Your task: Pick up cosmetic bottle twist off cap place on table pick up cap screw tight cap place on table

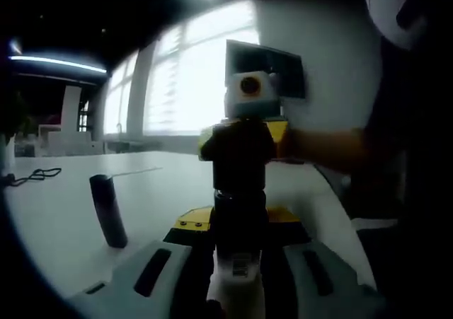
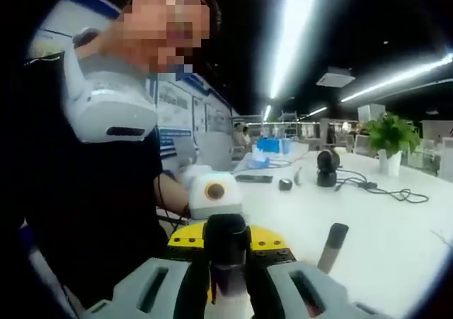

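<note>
My left gripper is clamping its jaws on the pale body of the cosmetic bottle, holding it above the white table. My right gripper is closing, as far as the dim view lets me judge, around the bottle's dark cap. A dark cylinder is standing upright on the table, well apart from both.

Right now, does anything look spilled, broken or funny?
Nothing stands out. The left gripper and right gripper hold the bottle between them, the dark tube stands upright on the white table, and no spill shows.
</note>
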Tool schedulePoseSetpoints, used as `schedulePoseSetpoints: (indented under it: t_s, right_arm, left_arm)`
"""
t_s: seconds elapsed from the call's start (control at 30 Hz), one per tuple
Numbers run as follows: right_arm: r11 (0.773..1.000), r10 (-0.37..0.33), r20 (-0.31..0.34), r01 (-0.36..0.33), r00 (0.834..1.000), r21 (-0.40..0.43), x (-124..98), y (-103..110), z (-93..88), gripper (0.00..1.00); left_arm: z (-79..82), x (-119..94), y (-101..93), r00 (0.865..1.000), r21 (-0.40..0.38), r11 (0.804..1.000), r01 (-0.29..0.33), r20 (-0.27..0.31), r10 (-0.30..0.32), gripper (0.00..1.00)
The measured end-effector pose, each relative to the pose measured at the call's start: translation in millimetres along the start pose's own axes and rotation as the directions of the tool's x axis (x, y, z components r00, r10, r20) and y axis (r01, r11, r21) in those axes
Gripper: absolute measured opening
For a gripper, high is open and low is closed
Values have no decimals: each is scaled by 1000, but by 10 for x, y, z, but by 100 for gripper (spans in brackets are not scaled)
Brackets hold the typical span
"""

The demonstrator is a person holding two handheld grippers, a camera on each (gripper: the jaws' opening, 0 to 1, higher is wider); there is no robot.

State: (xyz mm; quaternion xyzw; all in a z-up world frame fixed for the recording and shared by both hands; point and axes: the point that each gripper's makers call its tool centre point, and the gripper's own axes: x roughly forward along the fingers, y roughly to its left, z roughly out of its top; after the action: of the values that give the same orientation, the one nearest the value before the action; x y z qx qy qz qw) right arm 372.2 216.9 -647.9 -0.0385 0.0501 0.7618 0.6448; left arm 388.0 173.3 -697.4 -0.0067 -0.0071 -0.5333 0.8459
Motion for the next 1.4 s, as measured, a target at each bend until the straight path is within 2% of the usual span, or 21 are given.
schedulePoseSetpoints:
  t_s: [0.27,0.7,0.83,0.97,1.13,1.2,1.3,1.4]
  right_arm:
    - [994,107,-18,-107,994,-6,-1,2,-4,13]
    - [975,222,-3,-222,975,-21,-44,16,-13,12]
    - [972,236,-2,-236,972,-16,-1,54,-9,12]
    - [974,227,25,-227,974,-1,17,81,-4,13]
    - [983,179,34,-180,983,27,62,111,3,14]
    - [993,114,35,-115,993,37,80,61,9,19]
    - [996,54,44,-57,998,72,-18,8,4,23]
    - [996,-38,102,29,994,86,-90,-25,113,23]
  left_arm:
    - [-1,2,2,1000,-8,1000,0,0,0,14]
    - [1,6,-30,1000,-12,1000,20,0,-20,14]
    - [1,6,-36,1000,-13,1000,24,0,-24,14]
    - [0,8,-37,1000,-9,1000,25,1,-25,14]
    - [1,8,-30,1000,-5,1000,22,2,-22,14]
    - [1,9,-32,1000,-3,1000,22,2,-22,14]
    - [0,12,-30,1000,-4,1000,21,2,-21,14]
    - [-1,12,-29,1000,-5,1000,22,1,-22,14]
